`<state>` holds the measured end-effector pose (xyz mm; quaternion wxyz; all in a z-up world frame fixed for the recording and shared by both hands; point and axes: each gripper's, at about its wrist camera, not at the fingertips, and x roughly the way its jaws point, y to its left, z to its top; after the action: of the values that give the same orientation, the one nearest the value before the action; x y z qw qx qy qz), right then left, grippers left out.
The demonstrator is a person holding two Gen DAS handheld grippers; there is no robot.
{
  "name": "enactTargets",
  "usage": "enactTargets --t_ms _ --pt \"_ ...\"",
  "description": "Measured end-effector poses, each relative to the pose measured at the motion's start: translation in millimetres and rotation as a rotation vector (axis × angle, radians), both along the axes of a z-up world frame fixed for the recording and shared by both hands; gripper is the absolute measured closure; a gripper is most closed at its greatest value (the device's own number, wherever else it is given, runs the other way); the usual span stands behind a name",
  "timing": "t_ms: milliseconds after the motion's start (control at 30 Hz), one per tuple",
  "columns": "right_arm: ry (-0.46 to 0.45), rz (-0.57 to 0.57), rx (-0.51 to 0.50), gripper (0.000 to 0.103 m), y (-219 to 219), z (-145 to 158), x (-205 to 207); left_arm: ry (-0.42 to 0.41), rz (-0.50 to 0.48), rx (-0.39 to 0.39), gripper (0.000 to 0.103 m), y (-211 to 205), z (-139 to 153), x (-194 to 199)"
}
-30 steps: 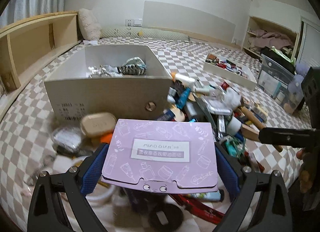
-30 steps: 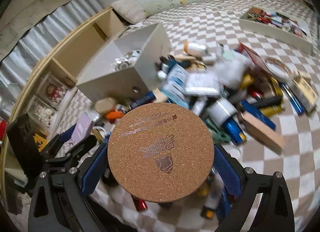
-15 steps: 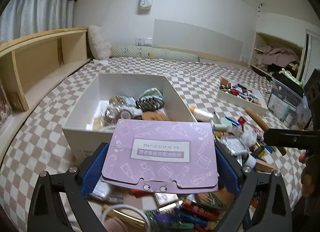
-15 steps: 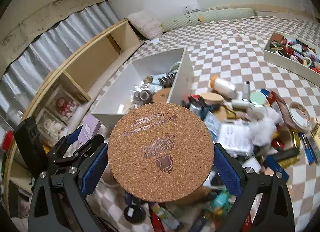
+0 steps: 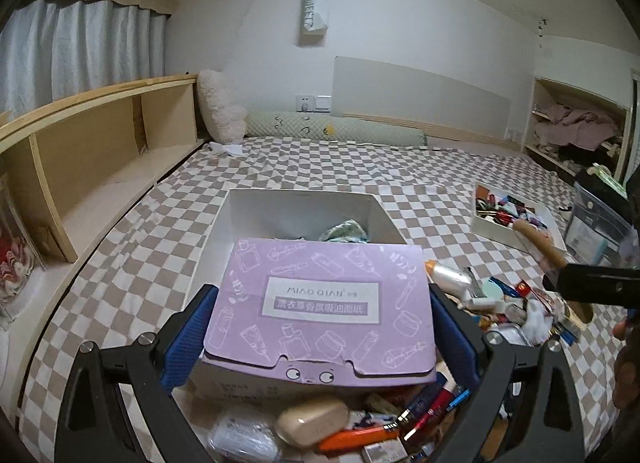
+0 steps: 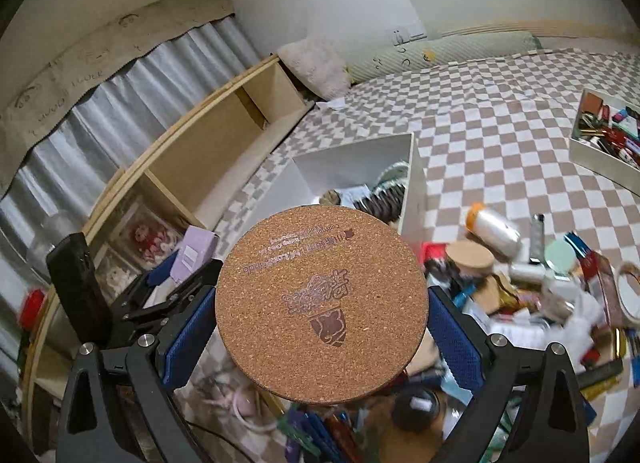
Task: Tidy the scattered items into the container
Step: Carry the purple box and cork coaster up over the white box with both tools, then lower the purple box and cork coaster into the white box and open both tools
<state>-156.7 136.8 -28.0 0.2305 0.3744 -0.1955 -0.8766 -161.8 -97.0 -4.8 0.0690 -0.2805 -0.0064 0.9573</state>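
My left gripper (image 5: 320, 327) is shut on a flat purple box (image 5: 320, 307), pinched by its two side edges and carried above the near wall of the white container (image 5: 380, 211). The container holds several items, among them a patterned bundle (image 5: 346, 231). My right gripper (image 6: 322, 327) is shut on a round cork coaster (image 6: 322, 299), held flat by its rim above the clutter, near the container's (image 6: 414, 191) corner. The left gripper with its purple box (image 6: 192, 253) shows at the left of the right wrist view. A heap of scattered items (image 5: 500, 303) lies right of the container.
The checkered bedcover (image 5: 320, 167) carries everything. A second white tray (image 5: 512, 219) of small things lies at the far right. A wooden shelf unit (image 5: 100, 143) runs along the left. Pillows (image 5: 220, 107) lie by the back wall. More loose items (image 5: 320, 427) lie under the left gripper.
Both grippers have risen and moved toward the container with their loads; the container now lies closer and lower in both views, with more of the room visible beyond.
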Motion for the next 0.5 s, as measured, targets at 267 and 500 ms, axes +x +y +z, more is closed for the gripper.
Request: enactTargets --t_ms 267,500 --pt "0.015 0.018 -0.022 0.003 -16 17 -26 -0.039 0.027 -0.008 0.004 -13 3 -35" --pt "0.002 0.023 -0.020 0.003 -29 20 -50 -0.117 0.041 -0.023 0.004 -20 -11 -62"
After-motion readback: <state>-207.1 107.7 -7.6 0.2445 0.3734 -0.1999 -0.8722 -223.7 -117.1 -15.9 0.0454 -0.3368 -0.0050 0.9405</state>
